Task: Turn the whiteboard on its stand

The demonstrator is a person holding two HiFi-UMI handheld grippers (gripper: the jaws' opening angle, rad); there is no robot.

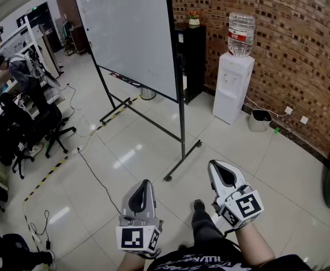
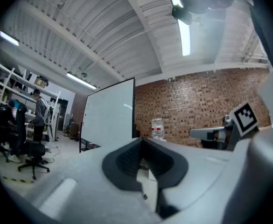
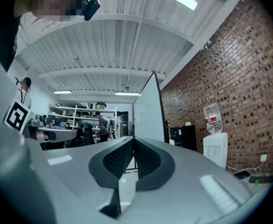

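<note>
A tall whiteboard (image 1: 131,33) in a black frame stands on a wheeled black stand (image 1: 182,160) on the tiled floor, well ahead of me. Both grippers are held low in the head view, short of the stand and touching nothing. My left gripper (image 1: 145,183) is shut and empty; in its own view the left gripper (image 2: 142,139) points toward the whiteboard (image 2: 109,113). My right gripper (image 1: 216,164) is shut and empty too. In its own view the right gripper (image 3: 133,138) faces the whiteboard (image 3: 148,115) nearly edge-on.
A water dispenser (image 1: 232,86) with a bottle, a black cabinet (image 1: 194,58) and a small bin (image 1: 259,120) line the brick wall behind the board. Office chairs (image 1: 46,129), desks and a person (image 1: 18,72) are at the left. A cable (image 1: 97,176) crosses the floor.
</note>
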